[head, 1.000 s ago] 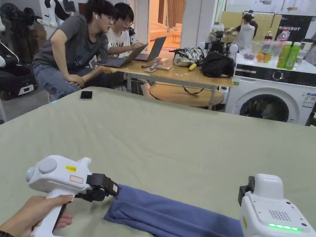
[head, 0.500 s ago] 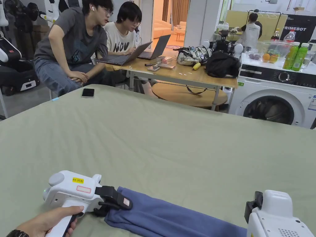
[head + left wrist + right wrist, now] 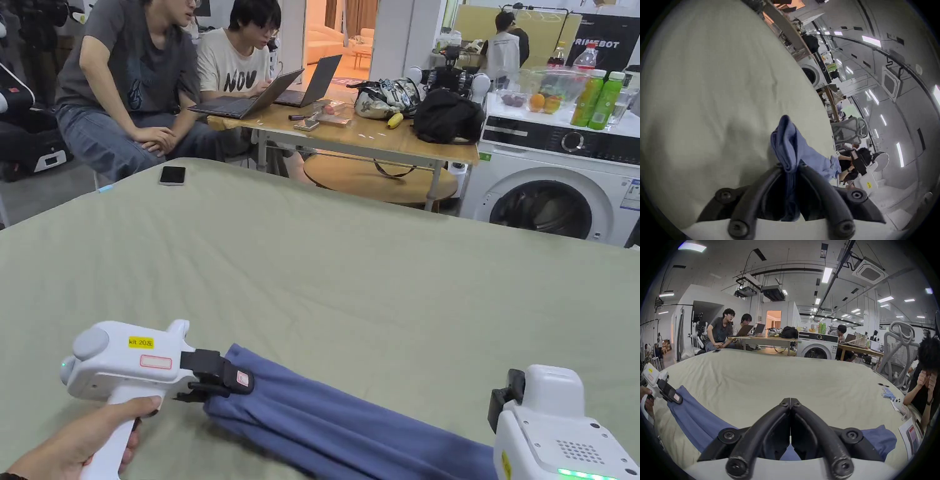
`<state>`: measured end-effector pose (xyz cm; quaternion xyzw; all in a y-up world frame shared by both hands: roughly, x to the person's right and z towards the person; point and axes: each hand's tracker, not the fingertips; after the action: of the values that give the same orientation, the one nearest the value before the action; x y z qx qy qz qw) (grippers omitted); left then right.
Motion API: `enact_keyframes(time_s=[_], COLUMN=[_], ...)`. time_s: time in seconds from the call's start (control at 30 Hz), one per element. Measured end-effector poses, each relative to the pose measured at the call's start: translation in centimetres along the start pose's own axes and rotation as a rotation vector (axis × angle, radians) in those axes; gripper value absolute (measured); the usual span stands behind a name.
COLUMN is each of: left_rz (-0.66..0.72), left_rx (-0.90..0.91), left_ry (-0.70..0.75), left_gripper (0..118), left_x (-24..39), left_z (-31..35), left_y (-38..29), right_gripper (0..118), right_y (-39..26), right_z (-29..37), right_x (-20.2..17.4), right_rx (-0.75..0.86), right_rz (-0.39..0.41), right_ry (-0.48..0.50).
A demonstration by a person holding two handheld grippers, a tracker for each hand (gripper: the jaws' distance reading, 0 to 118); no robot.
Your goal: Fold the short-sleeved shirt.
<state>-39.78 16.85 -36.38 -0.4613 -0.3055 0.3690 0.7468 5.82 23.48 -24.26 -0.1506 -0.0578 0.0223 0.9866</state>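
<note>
1. Blue shirt [image 3: 350,425], folded into a long band, lies across the green bed [image 3: 350,281] at 6 o'clock.
2. Left claw [image 3: 790,167] pinches its bunched end, probably to carry it over.
3. Right claw [image 3: 790,400] is clenched on nothing, above the shirt.

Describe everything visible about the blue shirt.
The blue shirt is soft, matte knit cloth, gathered into a long narrow folded band lying across the green-covered table. Its left end is bunched and pinched between the jaws of the left tool. The right tool, jaws together, sits above its other end.
</note>
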Motion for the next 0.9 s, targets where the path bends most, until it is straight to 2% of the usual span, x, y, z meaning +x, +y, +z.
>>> enact_keyframes(time_s=[0.37,0.47,0.67,0.9], left_rz=[-0.087,-0.086,-0.068,-0.064], left_rx=[0.046,0.038,-0.021,-0.103], left_ry=[0.212,0.191,-0.022,-0.092], left_gripper=[2,2,2,2], left_x=[4.1,5.8,9.8,14.0], left_z=[5.4,5.1,2.6,-4.8], left_y=[-0.1,-0.3,-0.9,-2.5], right_gripper=[0,0,0,0], right_y=[0.7,0.8,0.7,0.7], right_z=[0.1,0.2,0.6,1.2], right_x=[-0.3,-0.1,0.8,2.1], right_rx=[0.019,0.021,0.021,0.022], right_rz=[0.007,0.006,-0.011,-0.030], right_ry=[0.021,0.021,0.014,-0.007])
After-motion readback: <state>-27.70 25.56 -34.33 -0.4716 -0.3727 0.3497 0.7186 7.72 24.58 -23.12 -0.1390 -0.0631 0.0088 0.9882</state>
